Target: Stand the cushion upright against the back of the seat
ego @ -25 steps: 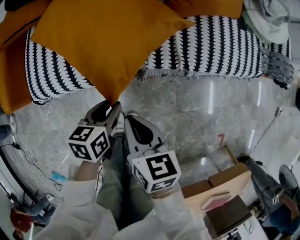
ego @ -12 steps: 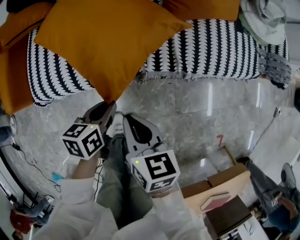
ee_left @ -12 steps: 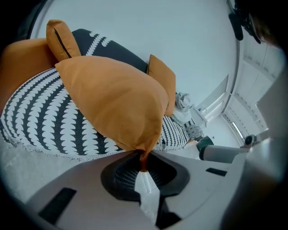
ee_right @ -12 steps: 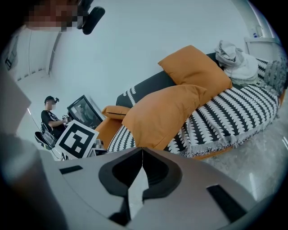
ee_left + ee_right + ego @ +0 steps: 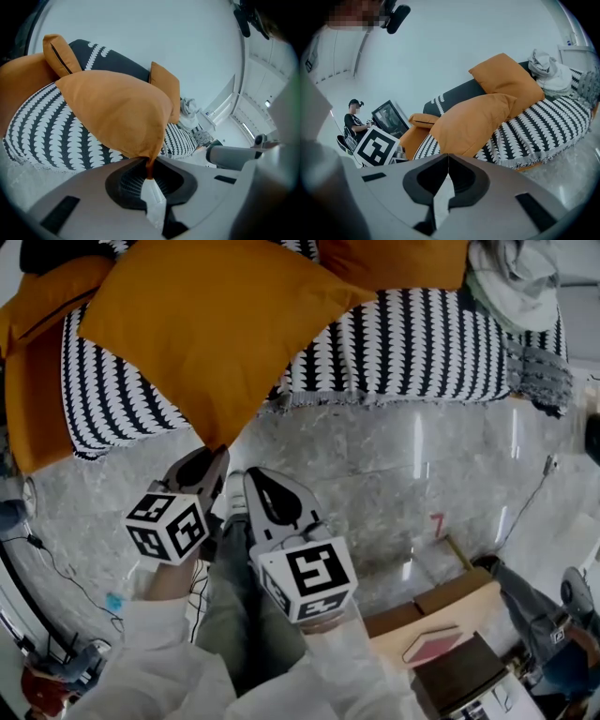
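Observation:
A big orange cushion [image 5: 216, 324] lies slanted on the sofa's black-and-white seat cover [image 5: 422, 343], one corner hanging over the front edge. My left gripper [image 5: 217, 454] is shut on that corner. In the left gripper view the orange cushion [image 5: 112, 112] tapers down into the left gripper [image 5: 149, 168], pinched between the pads. Just right of it my right gripper [image 5: 251, 479] points at the sofa. Its jaws meet with nothing between them, and the right gripper [image 5: 447, 159] stays short of the cushion [image 5: 473, 122]. The dark seat back [image 5: 112, 58] rises behind.
Two more orange cushions stand on the sofa, one at the left end [image 5: 37, 362] and one against the back [image 5: 394, 259]. A pale heap of clothes [image 5: 511, 277] sits at the right end. A cardboard box [image 5: 441, 615] and cables [image 5: 56, 563] are on the marble floor.
The left jaws have closed on the cushion's hanging corner. Both grippers have risen slightly, staying side by side.

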`<action>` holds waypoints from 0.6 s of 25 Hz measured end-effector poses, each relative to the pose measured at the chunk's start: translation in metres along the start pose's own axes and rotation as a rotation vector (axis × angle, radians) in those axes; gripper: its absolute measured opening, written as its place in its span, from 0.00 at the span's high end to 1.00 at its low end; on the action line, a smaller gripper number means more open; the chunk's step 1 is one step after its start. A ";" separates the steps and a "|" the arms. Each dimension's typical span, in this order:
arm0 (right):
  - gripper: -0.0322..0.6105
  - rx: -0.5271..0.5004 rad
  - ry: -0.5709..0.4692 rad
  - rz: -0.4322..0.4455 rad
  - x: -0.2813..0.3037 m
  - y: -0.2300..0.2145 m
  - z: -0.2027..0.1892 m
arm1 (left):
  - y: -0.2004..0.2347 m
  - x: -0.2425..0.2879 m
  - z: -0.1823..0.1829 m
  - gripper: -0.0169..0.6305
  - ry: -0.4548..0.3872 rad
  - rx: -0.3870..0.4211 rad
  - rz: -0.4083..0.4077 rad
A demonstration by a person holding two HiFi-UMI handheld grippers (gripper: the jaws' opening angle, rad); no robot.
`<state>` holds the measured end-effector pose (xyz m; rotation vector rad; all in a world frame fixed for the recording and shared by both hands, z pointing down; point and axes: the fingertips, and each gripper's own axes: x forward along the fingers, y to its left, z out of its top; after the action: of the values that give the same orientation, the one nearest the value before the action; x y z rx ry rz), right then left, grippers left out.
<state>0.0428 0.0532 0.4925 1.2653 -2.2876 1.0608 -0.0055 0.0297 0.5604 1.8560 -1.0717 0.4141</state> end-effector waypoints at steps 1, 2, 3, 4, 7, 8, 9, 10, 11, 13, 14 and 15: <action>0.93 0.001 -0.001 0.002 -0.003 0.005 0.004 | -0.002 -0.007 0.005 0.90 -0.001 0.006 0.003; 0.93 0.000 -0.002 0.003 -0.006 0.010 0.007 | -0.004 -0.013 0.008 0.90 -0.001 0.010 0.005; 0.93 -0.002 -0.004 0.003 -0.009 0.014 0.010 | -0.006 -0.018 0.011 0.91 -0.003 0.013 0.006; 0.93 -0.008 -0.008 0.002 -0.011 0.016 0.013 | -0.008 -0.021 0.013 0.91 -0.011 0.014 0.006; 0.93 -0.043 -0.038 0.002 -0.014 0.018 0.025 | -0.013 -0.025 0.027 0.91 -0.069 0.020 0.013; 0.93 -0.049 -0.045 0.003 -0.016 0.021 0.028 | -0.014 -0.029 0.031 0.91 -0.085 0.020 0.018; 0.93 -0.051 -0.050 0.003 -0.020 0.025 0.031 | -0.015 -0.035 0.034 0.91 -0.094 0.017 0.021; 0.93 -0.051 -0.054 0.003 -0.024 0.029 0.033 | -0.017 -0.041 0.036 0.91 -0.101 0.011 0.022; 0.93 -0.054 -0.059 0.004 -0.028 0.032 0.036 | -0.018 -0.046 0.039 0.91 -0.107 0.005 0.019; 0.93 -0.071 -0.068 0.008 -0.032 0.037 0.043 | -0.021 -0.053 0.046 0.91 -0.123 -0.006 0.003; 0.93 -0.081 -0.072 0.010 -0.033 0.039 0.047 | -0.022 -0.057 0.051 0.91 -0.133 -0.010 -0.006; 0.93 -0.091 -0.077 0.012 -0.033 0.041 0.052 | -0.022 -0.060 0.056 0.91 -0.142 -0.011 -0.015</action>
<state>0.0312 0.0482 0.4195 1.2791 -2.3746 0.9155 -0.0297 0.0169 0.4796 1.9048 -1.1522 0.2700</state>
